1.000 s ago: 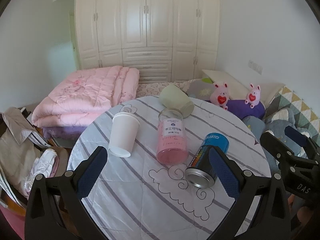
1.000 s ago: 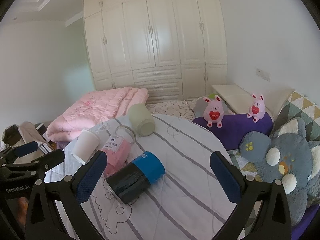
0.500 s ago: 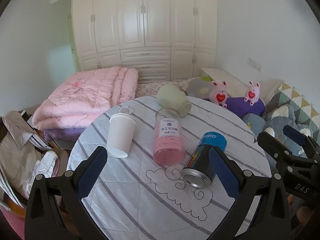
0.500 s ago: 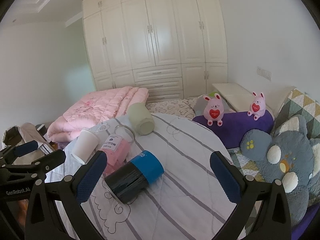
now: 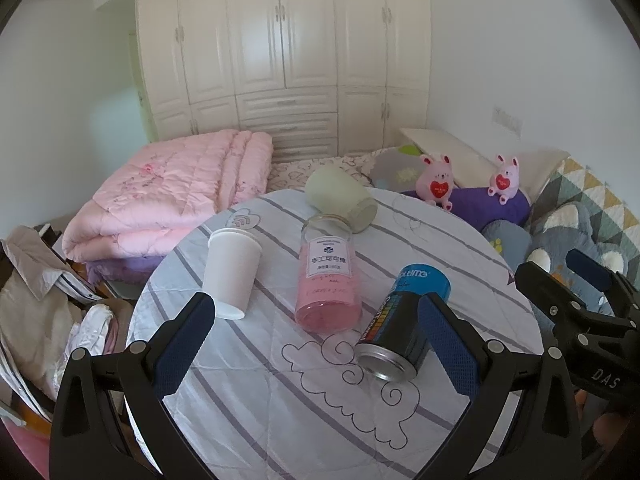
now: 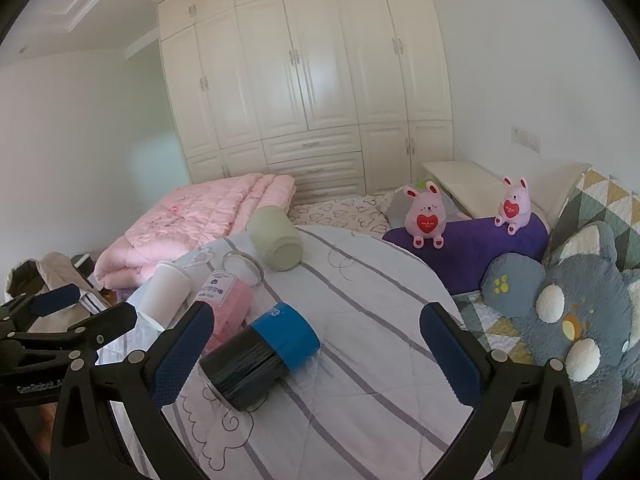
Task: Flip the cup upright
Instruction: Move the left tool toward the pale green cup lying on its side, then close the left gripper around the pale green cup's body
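Observation:
A white paper cup (image 5: pixel 232 270) stands upside down at the left of the round table (image 5: pixel 460 248); it also shows in the right wrist view (image 6: pixel 166 294). A pale green cup (image 5: pixel 340 198) lies on its side at the far edge, also in the right wrist view (image 6: pixel 276 244). A clear jar with pink contents (image 5: pixel 328 276) and a blue-and-black can (image 5: pixel 404 320) lie between them. My left gripper (image 5: pixel 316 344) is open and empty above the near table. My right gripper (image 6: pixel 316 354) is open and empty, the can (image 6: pixel 264 354) lying beyond its left finger.
A folded pink quilt (image 5: pixel 168 200) lies on the bed behind the table. Two pink plush rabbits (image 6: pixel 426 218) sit on a purple cushion at the right, with a grey plush cushion (image 6: pixel 576 312) nearer. Clothes (image 5: pixel 36 300) are piled at the left. White wardrobes fill the back wall.
Both grippers have drawn back and up a little, so the table and its objects sit slightly lower and farther in view. Nothing on the table has moved.

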`<state>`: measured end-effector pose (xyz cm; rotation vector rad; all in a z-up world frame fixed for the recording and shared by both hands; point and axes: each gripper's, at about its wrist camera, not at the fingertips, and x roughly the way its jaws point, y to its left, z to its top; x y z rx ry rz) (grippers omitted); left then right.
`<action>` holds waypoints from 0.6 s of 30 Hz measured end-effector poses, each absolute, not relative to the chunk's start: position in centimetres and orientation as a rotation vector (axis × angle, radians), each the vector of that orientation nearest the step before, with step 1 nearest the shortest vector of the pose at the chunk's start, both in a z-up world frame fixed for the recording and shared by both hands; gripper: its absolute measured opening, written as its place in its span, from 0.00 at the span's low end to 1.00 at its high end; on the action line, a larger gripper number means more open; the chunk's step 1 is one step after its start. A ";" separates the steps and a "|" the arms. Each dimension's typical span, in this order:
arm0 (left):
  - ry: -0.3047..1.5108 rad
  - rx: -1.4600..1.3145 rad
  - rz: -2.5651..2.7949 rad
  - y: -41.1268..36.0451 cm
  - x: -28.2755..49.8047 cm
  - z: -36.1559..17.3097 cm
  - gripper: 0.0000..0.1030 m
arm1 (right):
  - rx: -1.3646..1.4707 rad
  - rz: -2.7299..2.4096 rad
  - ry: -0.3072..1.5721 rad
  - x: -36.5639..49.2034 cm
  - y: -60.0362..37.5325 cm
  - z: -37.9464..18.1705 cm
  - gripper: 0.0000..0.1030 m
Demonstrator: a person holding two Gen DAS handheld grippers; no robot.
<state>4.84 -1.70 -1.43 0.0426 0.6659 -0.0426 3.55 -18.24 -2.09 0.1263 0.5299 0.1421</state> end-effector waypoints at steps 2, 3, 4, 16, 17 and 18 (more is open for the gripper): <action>0.666 0.048 -0.042 -1.9 5.1 -1.4 1.00 | 0.131 0.143 0.534 3.8 -18.4 -2.2 1.00; 0.665 0.051 -0.041 -1.9 5.3 -1.4 1.00 | 0.134 0.143 0.535 4.0 -18.5 -2.2 1.00; 0.665 0.052 -0.041 -2.0 5.4 -1.4 1.00 | 0.137 0.145 0.537 4.1 -18.6 -2.2 1.00; 0.727 0.052 -0.050 -2.5 9.2 -2.0 1.00 | 0.153 0.164 0.556 6.2 -19.1 -3.1 1.00; 0.735 0.054 -0.052 -2.6 9.7 -2.0 1.00 | 0.156 0.163 0.556 6.5 -19.2 -3.1 1.00; 0.742 0.055 -0.052 -2.8 10.2 -2.0 1.00 | 0.158 0.163 0.558 6.6 -19.3 -3.1 1.00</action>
